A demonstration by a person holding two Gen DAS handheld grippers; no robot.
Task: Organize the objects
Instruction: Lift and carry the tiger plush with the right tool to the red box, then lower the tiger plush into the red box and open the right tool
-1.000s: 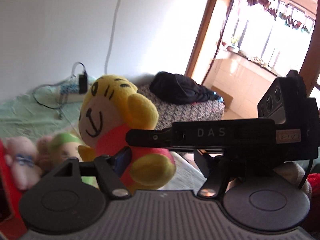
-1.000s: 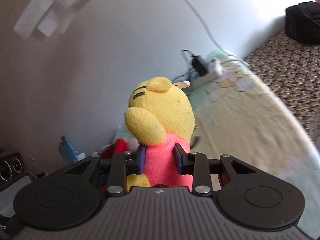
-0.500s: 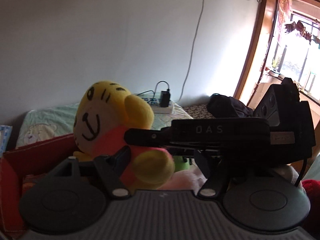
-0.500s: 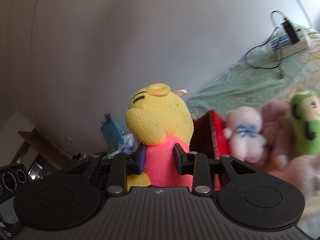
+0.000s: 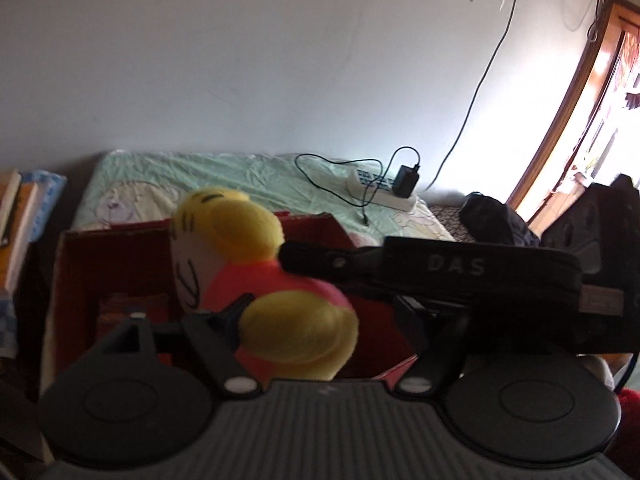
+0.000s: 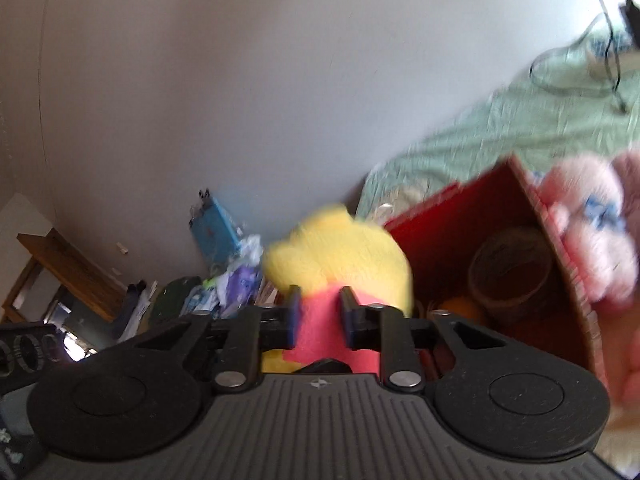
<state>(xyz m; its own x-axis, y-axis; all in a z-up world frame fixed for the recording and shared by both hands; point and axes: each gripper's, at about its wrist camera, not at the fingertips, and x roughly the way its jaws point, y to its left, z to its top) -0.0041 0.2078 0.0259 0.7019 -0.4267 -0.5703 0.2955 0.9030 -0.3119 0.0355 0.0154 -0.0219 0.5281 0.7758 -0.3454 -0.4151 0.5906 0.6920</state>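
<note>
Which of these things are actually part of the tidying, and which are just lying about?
Part of the job:
- yellow plush toy, pinched in the right claw
- red box
- pink plush toy beside the box
- left claw, around the same toy

Just lying about:
- power strip and its charger on the bed
- black bag
- books

left gripper point(image 5: 320, 312): jaws spread | right gripper point(image 6: 319, 317): jaws clamped

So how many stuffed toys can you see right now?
2. A yellow plush clamped in the right gripper beside the red box, and a blurred pink plush outside its right wall. Others may be hidden.
</note>
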